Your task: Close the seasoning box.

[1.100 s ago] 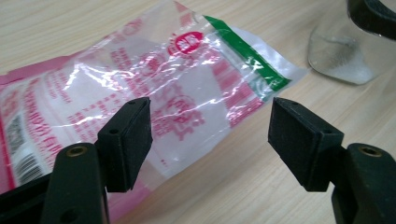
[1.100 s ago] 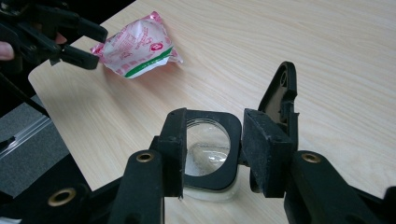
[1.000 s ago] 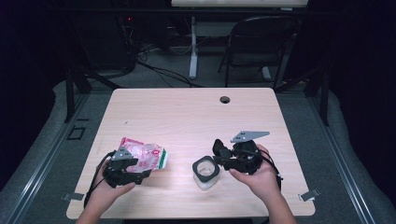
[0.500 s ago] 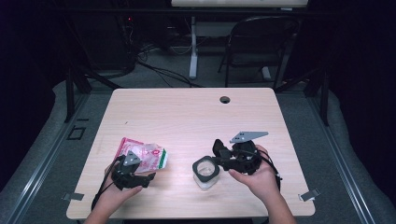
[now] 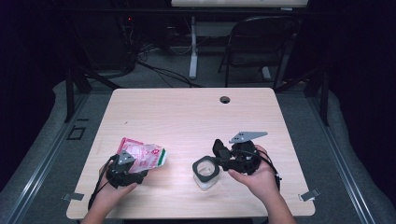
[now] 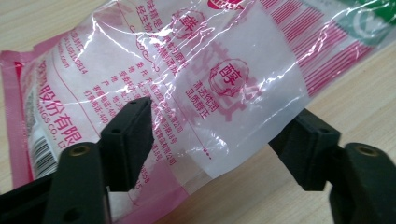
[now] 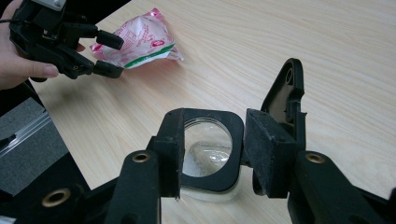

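Both forearms enter from the near table edge. Left hand (image 5: 109,193) grips the left gripper (image 5: 125,169) low at the near-left part of the wooden table (image 5: 187,116), jaws pointing away from the person toward the pink packet (image 5: 142,154). In the left gripper view the jaws stand spread, one on each side of the packet's lower edge, not closed on it; contact cannot be judged from this angle.

Right hand (image 5: 254,175) holds the right gripper (image 5: 212,163) near the table's near-centre, jaws pointing left. Its jaws are clamped on the black rim of a small clear container (image 7: 208,149), with its hinged lid (image 7: 285,93) flipped up behind one jaw.

Packet: clear plastic film with pink-red printing, pink sealed edge, green stripe at one end, crinkled and glossy. Chinese characters across it; a barcode and the Latin fragment "INGS CO., LT" readable along one side. Other print too small to read.

Container stands on the table, right of the packet, well apart from it.
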{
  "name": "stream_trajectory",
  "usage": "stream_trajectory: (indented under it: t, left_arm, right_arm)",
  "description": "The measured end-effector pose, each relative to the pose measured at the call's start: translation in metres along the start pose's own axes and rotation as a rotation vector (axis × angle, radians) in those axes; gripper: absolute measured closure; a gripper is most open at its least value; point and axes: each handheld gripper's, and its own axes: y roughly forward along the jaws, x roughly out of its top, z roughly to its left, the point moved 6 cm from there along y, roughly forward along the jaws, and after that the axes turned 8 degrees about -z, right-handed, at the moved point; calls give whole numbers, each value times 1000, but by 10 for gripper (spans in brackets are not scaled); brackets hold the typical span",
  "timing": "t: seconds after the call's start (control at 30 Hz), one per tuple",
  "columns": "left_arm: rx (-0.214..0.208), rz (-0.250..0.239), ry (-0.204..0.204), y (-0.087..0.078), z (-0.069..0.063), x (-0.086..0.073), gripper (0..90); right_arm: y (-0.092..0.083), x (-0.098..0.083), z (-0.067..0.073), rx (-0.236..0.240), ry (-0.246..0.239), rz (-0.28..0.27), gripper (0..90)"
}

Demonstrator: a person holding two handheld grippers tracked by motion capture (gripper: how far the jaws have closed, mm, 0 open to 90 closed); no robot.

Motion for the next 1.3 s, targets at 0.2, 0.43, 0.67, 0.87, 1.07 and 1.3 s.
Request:
stream_trajectory:
  t: [0.2, 0.43, 0.67, 0.87, 1.07, 1.3]
  left_arm:
    - [-22, -48, -6, -7, 3, 4, 530]
    - [-47, -60, -60, -6, 9, 3, 596]
    - [-12, -49, -59, 0, 11, 0, 576]
    - [9, -57, -59, 7, 12, -1, 573]
    - [32, -54, -39, 17, 13, -1, 593]
    - [60, -21, -5, 22, 15, -3, 693]
  right_arm:
    - [0, 0, 0, -1, 3, -3, 585]
    - [2, -1, 0, 3, 4, 3, 584]
    - [4, -2, 1, 6, 3, 7, 583]
    - [6, -3, 1, 5, 1, 15, 583]
    - [8, -4, 1, 6, 6, 21, 583]
    - [11, -5, 2, 12, 5, 23, 583]
